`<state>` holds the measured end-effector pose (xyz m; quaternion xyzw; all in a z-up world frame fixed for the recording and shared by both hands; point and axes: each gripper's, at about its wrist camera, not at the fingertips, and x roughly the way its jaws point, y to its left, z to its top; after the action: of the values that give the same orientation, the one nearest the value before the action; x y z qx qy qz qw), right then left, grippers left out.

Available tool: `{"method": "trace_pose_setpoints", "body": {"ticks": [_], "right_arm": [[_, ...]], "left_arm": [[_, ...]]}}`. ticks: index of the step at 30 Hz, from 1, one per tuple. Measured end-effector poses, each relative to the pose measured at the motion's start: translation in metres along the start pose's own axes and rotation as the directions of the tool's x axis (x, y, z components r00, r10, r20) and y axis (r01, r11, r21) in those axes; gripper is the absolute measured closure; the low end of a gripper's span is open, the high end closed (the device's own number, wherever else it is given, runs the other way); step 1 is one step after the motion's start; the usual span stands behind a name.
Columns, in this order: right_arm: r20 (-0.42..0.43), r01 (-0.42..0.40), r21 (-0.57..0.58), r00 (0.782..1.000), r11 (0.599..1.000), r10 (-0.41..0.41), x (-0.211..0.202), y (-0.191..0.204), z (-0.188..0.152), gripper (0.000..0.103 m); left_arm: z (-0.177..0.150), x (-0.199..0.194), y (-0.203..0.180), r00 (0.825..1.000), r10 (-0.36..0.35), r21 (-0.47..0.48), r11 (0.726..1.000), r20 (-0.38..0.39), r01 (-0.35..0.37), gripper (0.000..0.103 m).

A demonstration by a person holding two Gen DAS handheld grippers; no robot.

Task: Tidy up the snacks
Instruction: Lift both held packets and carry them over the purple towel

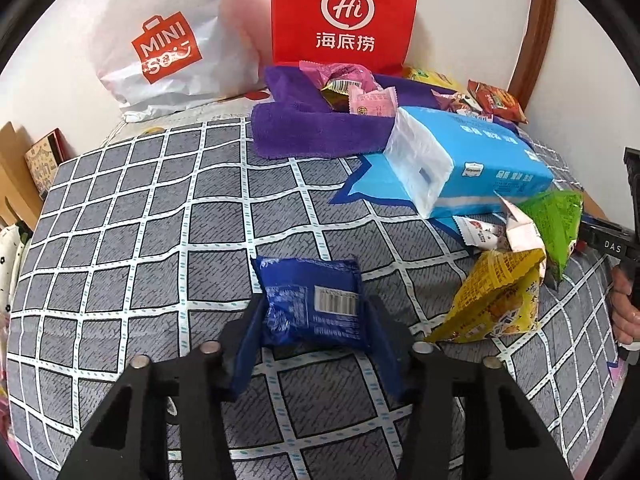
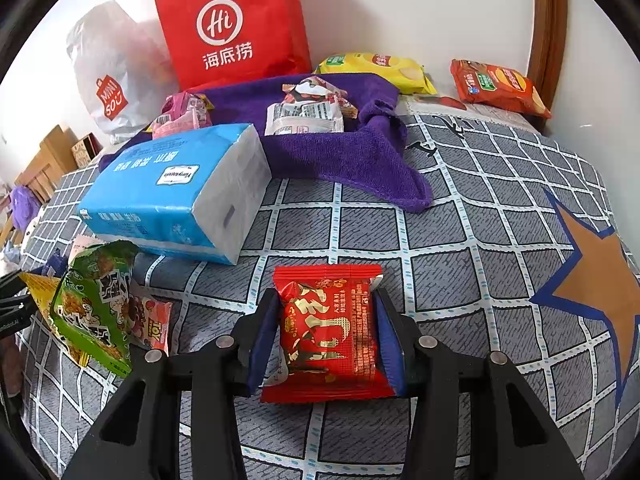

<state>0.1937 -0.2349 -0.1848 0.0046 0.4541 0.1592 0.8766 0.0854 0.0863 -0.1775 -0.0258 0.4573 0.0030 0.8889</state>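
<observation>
The left tongs are clenched on a blue packet, their blue pads pressing its two side edges. The packet's long axis runs away from the camera along the fingers, its barcode side up and its far end tipped a little to the left. It sits low over the checked bed cover.

The right tongs are likewise closed on a red packet, one pad against each long side. This packet also lies lengthwise along the fingers, printed face up, its near sealed edge toward the camera and its far edge pointing at the tissue pack. It too is just above the bed cover.

Between the two tongs lies a loose heap: a green bag, tilted, with a yellow bag beneath it and a small white-and-red sachet touching its side. In the left view a hand shows at the right edge, on the other tool's grip.

Beyond the heap the tissue pack lies on its side, one end overlapping a purple towel. On the towel rest pink sachets and a white packet. Near the wall lie a yellow chip bag and an orange chip bag. A red carrier bag and a white carrier bag stand against the wall.
</observation>
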Motion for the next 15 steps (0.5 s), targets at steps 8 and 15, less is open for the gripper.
{"method": "trace_pose_setpoints", "body": {"ticks": [8, 15], "right_arm": [[0.057, 0.017, 0.04, 0.998, 0.999, -0.019, -0.015, -0.008, -0.001, 0.062], [0.087, -0.011, 0.002, 0.996, 1.0, 0.011, -0.049, 0.007, -0.001, 0.062]], "left_arm": [[0.0, -0.015, 0.009, 0.999, -0.054, -0.046, 0.997, -0.003, 0.054, 0.072], [0.007, -0.041, 0.008, 0.997, -0.076, -0.057, 0.995, 0.033, 0.078, 0.072]]}}
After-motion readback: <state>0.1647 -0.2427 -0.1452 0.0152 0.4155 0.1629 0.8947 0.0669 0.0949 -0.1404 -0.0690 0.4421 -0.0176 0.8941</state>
